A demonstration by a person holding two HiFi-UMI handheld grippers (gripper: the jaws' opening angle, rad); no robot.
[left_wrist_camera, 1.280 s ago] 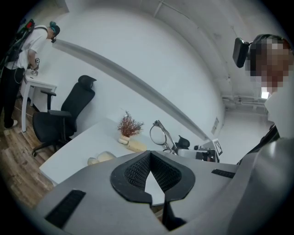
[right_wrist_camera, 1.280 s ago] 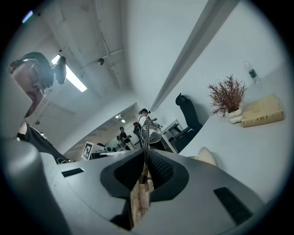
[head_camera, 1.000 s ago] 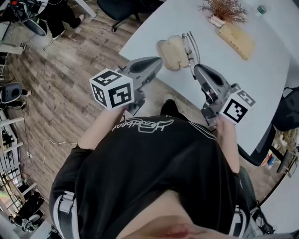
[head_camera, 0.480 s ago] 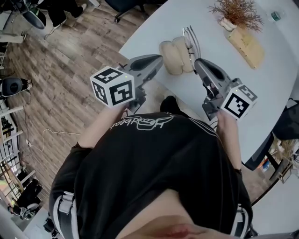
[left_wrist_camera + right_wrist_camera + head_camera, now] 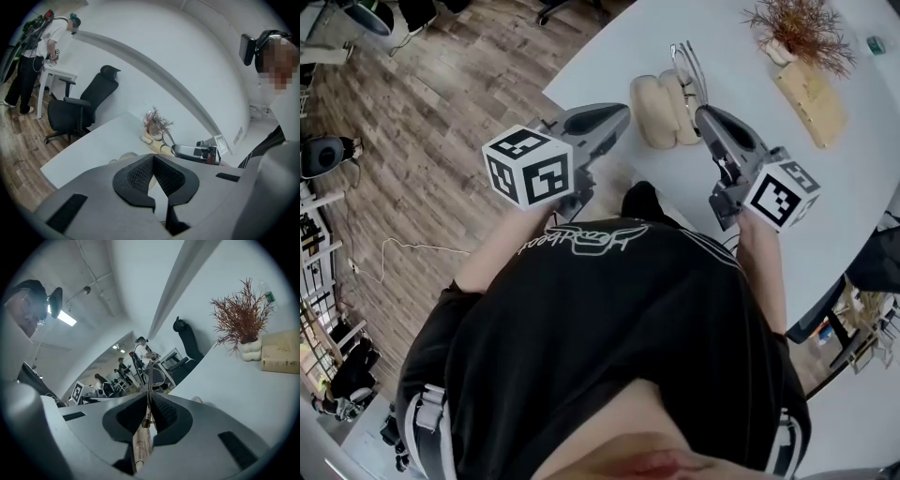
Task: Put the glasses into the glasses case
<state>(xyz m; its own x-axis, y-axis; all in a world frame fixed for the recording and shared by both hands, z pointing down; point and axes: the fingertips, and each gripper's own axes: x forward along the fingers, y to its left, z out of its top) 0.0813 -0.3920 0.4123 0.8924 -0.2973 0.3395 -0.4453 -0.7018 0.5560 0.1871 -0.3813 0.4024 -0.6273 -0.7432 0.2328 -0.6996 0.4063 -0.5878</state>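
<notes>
Wire-framed glasses (image 5: 687, 67) just beside open beige glasses case (image 5: 664, 110)

Office-like workspace: black swivel chair (image 5: 82, 110), big white table (image 5: 825, 169), wood-plank floor (image 5: 441, 103), person (image 5: 28, 61) at a desk (image 5: 58, 72).

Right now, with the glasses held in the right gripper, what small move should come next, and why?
Probably ease the right gripper leftward so the glasses hang over the open beige glasses case. Its jaws grip one wooden temple, and the lenses sit beside the case's right edge, not above it. The left gripper is empty.
</notes>
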